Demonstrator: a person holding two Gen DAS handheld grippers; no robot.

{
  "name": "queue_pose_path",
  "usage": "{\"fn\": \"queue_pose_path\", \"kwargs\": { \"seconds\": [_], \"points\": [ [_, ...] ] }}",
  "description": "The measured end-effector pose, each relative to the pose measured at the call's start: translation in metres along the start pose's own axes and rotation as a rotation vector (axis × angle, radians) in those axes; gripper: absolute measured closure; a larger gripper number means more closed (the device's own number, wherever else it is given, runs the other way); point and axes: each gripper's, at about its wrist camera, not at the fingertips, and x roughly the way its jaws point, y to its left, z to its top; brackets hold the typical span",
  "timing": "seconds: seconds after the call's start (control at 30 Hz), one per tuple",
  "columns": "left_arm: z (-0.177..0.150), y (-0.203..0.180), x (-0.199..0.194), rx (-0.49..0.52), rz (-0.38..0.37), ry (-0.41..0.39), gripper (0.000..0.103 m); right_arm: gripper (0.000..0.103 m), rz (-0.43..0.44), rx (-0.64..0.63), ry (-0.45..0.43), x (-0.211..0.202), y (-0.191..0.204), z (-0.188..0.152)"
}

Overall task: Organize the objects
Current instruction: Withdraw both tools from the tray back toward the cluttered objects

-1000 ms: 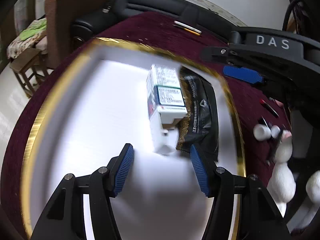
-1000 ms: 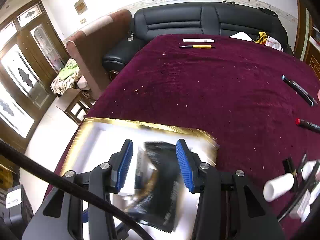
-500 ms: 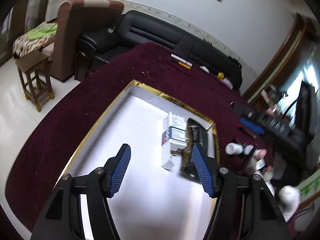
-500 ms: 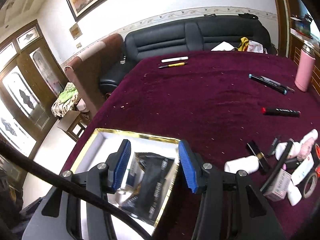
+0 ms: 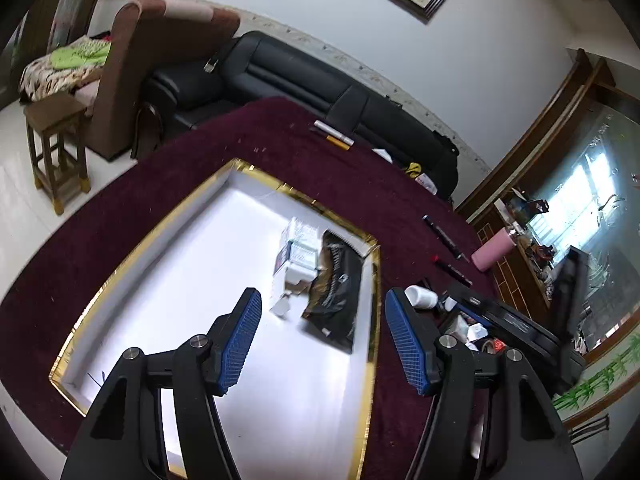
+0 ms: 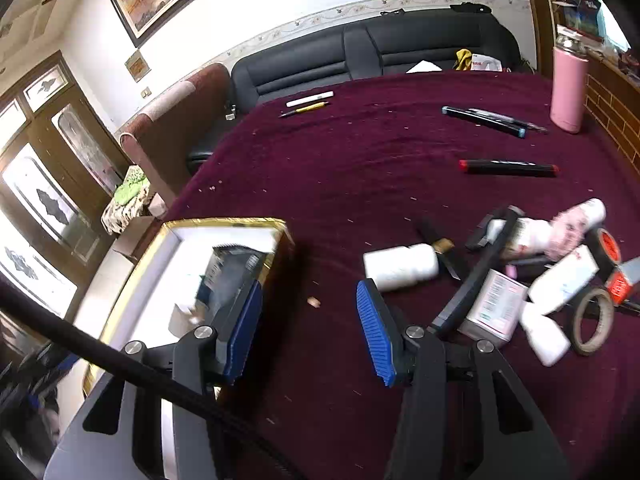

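A gold-rimmed white tray sits on the maroon cloth. In it a white medicine box lies beside a black pouch, near the far right corner. My left gripper hangs above the tray, open and holding nothing. My right gripper is open over bare cloth, just right of the tray's rim, with the black pouch behind its left finger. A white bottle lies just beyond its right finger. Past it is a heap of small items.
The heap holds a white carton, a tape roll and tubes. A red-capped marker, dark pens, a white and a yellow pen and a pink flask lie farther back. A black sofa borders the table.
My left gripper rose and drew back from the box and pouch. My right gripper swung right, off the tray, leaving the pouch lying inside it. Both jaws widened slightly.
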Motion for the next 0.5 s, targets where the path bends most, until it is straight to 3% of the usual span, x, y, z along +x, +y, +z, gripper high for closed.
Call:
{"fn": "queue_pose_path", "kwargs": {
  "seconds": [0.17, 0.43, 0.5],
  "points": [
    [-0.015, 0.026, 0.022, -0.096, 0.020, 0.065, 0.044, 0.054, 0.015, 0.005, 0.025, 0.000, -0.011, -0.002],
    [-0.024, 0.029, 0.026, -0.100, 0.028, 0.093, 0.044, 0.054, 0.082, -0.005, 0.091, 0.015, -0.001, -0.010],
    [-0.025, 0.031, 0.025, -0.102, 0.024, 0.091, 0.044, 0.054, 0.139, -0.002, 0.119, 0.019, 0.005, -0.010]
  ]
}}
